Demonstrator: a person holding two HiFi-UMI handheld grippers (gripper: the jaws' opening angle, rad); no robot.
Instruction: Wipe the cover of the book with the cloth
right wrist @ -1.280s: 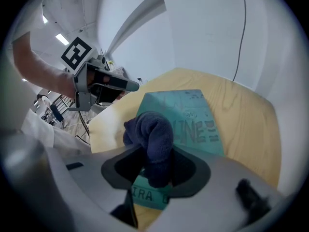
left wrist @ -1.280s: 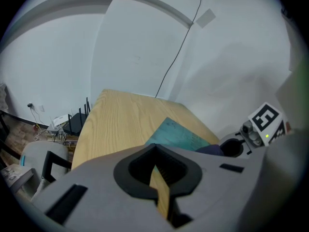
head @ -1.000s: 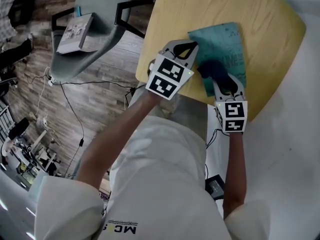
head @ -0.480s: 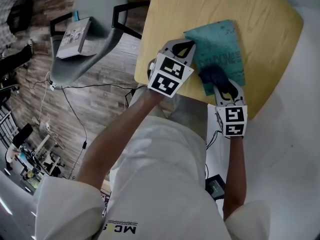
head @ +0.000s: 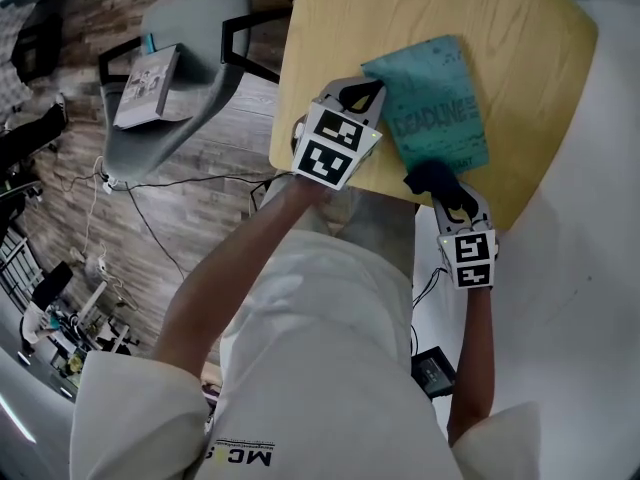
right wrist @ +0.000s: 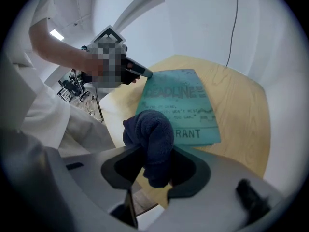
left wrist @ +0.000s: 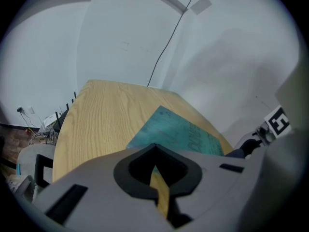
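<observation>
The book (head: 435, 108) lies flat near the near edge of the tabletop (head: 520, 58), and that is my worry. My right gripper (head: 441, 182) has the cloth (head: 428, 175) down at the cover's near end, where the wood runs out. A stroke drawn toward me could drag the book over the near edge, or take the wad off the cover altogether. My left gripper (head: 363, 92) only rests against the book's left edge by its far corner. It clamps nothing, so I judge it a weak brace if the cloth catches. The dark wad bulges well past the right jaws, and a hard rub could tug it loose. Those right jaws are pinched tight on the cloth. The left jaws are closed to a thin slit with nothing between them.
</observation>
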